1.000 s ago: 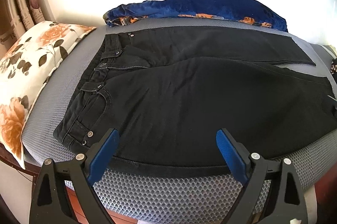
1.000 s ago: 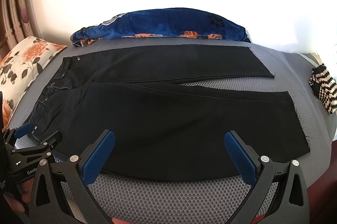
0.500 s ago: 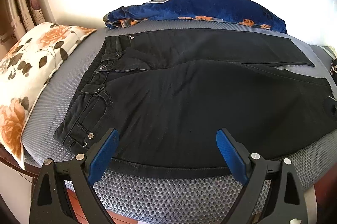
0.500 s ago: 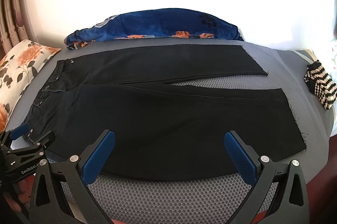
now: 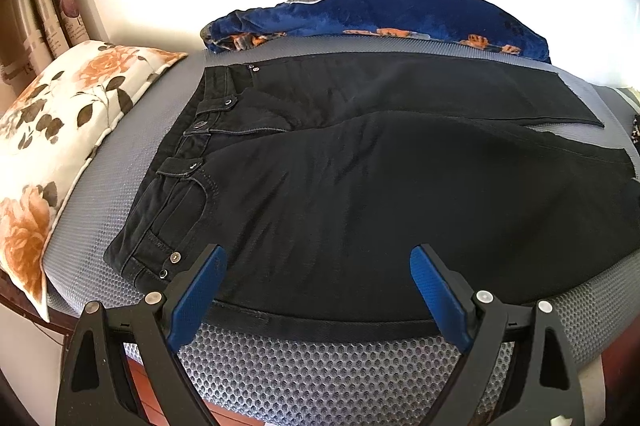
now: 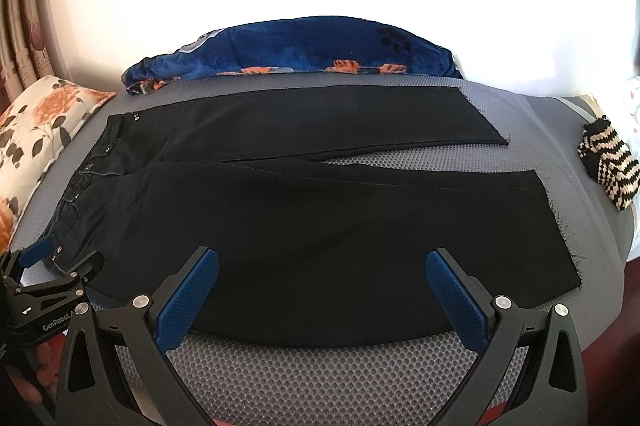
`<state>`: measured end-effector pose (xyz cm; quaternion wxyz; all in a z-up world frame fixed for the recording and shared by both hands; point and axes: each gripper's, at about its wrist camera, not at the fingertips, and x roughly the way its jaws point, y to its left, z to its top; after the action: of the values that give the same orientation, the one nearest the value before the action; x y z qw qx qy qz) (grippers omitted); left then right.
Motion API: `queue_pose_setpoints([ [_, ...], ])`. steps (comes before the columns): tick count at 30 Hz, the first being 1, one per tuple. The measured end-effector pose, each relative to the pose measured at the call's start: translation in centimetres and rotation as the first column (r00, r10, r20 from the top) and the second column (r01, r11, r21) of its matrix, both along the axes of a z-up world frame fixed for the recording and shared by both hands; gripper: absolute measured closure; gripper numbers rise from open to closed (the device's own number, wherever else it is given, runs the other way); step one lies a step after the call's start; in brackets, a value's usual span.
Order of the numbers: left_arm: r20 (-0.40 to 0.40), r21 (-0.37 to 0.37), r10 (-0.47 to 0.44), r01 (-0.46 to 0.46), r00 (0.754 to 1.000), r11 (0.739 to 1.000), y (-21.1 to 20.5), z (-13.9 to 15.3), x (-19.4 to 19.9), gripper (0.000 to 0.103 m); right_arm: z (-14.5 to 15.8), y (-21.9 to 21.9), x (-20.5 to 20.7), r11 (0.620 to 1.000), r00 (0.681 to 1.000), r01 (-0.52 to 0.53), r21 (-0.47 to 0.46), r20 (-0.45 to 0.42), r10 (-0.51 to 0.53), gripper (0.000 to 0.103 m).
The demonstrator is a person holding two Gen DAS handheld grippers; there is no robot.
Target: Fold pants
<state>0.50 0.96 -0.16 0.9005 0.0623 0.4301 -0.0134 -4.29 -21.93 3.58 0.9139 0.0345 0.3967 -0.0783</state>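
Pants (image 5: 360, 186) in black denim lie flat on a grey mesh mattress (image 5: 320, 370), waistband toward the left, both legs running out to the right with a narrow wedge of mattress between them. Nearest the cameras, the left gripper (image 5: 318, 262) hovers over the near edge by the hip pocket, jaws wide apart and empty — the right gripper (image 6: 322, 266) does likewise farther along the near leg, also spread and holding nothing. Beside the waistband rests a floral pillow (image 5: 52, 130). A striped knit item (image 6: 608, 162) lies near the hems. Beyond the far leg — a bundled blue blanket (image 6: 304, 50).
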Motion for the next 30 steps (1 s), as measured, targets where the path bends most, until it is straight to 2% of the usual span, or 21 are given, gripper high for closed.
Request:
queue_pose_setpoints([
  [5, -0.012, -0.006, 0.000, 0.000, 1.000, 1.000, 0.4, 0.0, 0.4, 0.022, -0.2, -0.3, 0.3, 1.000, 1.000, -0.009, 0.006, -0.001, 0.009, 0.000],
  [11, -0.014, -0.025, -0.010, 0.009, 1.000, 1.000, 1.4, 2.1, 1.7, 0.025, 0.0, -1.2, 1.5, 0.999, 0.999, -0.045, 0.031, 0.003, 0.045, 0.000],
  [16, 0.011, -0.055, -0.032, 0.032, 0.999, 0.998, 3.5, 4.5, 4.1, 0.028, 0.9, -2.3, 3.0, 0.988, 0.995, -0.093, 0.125, 0.039, 0.089, 0.000],
  [18, 0.018, -0.081, -0.023, 0.024, 1.000, 0.996, 5.0, 5.3, 5.8, 0.041, 1.5, -2.6, 3.9, 0.986, 0.995, -0.095, 0.136, 0.051, 0.089, 0.000],
  [19, 0.015, -0.096, -0.016, 0.018, 1.000, 0.995, 5.9, 5.7, 6.8, 0.045, 1.7, -2.7, 4.3, 0.986, 0.994, -0.097, 0.138, 0.057, 0.090, 0.000],
  [23, -0.003, -0.203, -0.017, 0.016, 1.000, 0.979, 9.9, 6.4, 11.3, 0.062, 2.4, -2.6, 6.1, 0.979, 0.989, -0.135, 0.150, 0.076, 0.125, 0.000],
  [24, -0.011, -0.231, -0.026, 0.023, 1.000, 0.973, 10.9, 6.4, 12.5, 0.071, 2.5, -2.4, 6.7, 0.978, 0.988, -0.147, 0.151, 0.079, 0.136, 0.000],
  [29, -0.078, -0.415, -0.068, 0.029, 0.995, 0.910, 15.6, 4.9, 19.1, 0.085, 1.7, -1.1, 9.6, 0.965, 0.979, -0.204, 0.165, 0.063, 0.196, 0.000],
  [30, -0.091, -0.455, -0.066, 0.017, 0.994, 0.890, 16.6, 4.4, 20.5, 0.086, 1.5, -0.8, 10.2, 0.962, 0.977, -0.214, 0.171, 0.057, 0.207, 0.001],
])
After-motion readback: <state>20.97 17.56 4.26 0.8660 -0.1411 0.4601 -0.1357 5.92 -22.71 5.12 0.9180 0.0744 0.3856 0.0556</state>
